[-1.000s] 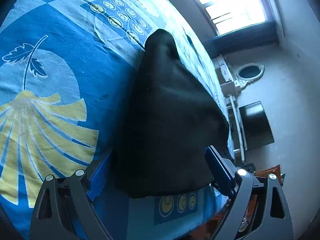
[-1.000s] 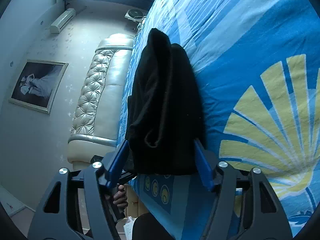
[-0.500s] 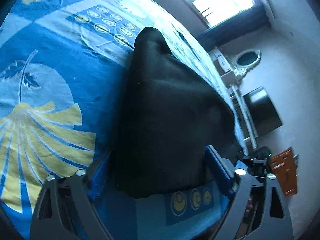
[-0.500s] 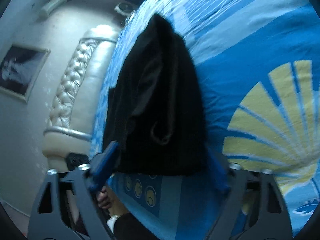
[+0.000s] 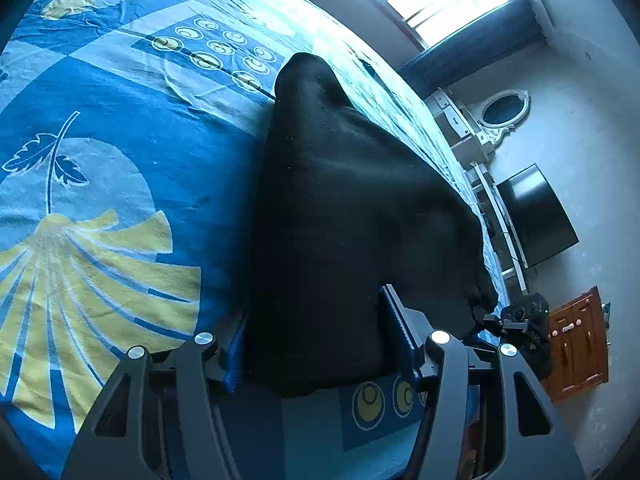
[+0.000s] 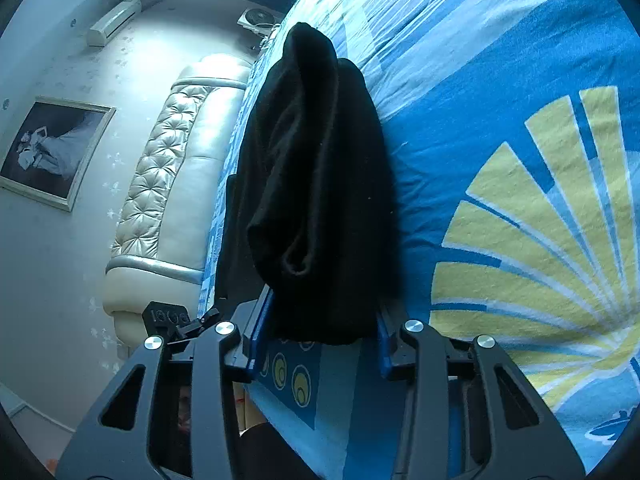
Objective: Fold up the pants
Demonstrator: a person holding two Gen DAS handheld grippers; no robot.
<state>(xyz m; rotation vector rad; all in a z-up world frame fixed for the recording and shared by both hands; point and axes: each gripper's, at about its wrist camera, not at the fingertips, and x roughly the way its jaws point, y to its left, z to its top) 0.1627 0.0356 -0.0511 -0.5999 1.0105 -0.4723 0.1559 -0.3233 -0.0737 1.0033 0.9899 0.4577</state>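
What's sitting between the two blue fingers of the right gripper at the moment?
In the right wrist view, the near end of the black pants fills the gap between the right gripper fingers, over the blue bedsheet.
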